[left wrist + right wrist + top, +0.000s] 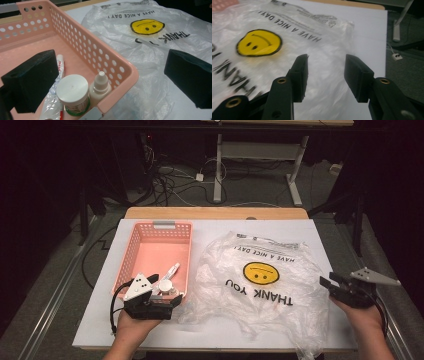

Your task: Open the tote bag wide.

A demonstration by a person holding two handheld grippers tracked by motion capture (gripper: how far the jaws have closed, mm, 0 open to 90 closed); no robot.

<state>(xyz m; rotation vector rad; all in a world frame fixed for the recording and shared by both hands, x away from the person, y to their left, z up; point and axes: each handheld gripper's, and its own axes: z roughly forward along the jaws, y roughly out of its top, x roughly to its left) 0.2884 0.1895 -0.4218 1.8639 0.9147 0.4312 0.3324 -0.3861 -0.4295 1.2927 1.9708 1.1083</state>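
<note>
Over pink perforated plastic basket (pixel 125 72), your left gripper (pixel 150 302) gapes empty above white-capped jar (pixel 73 93); right gripper (pixel 345 287) open, empty beside clear smiley bag (pixel 260 280). Risk: jaw clips basket rim, tipping dropper bottle (pixel 100 86).

The tongs (pixel 325 75) (jaws parted, gripping nothing) hover over the crinkled plastic bag (pixel 287 42) on the white table (pixel 367 32).

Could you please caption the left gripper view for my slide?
Open left gripper poised over pink basket corner holding jar and dropper bottle.

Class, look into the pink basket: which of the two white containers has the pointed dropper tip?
The small dropper bottle in the basket's corner; the jar beside it is wider, with a flat round lid.
</note>
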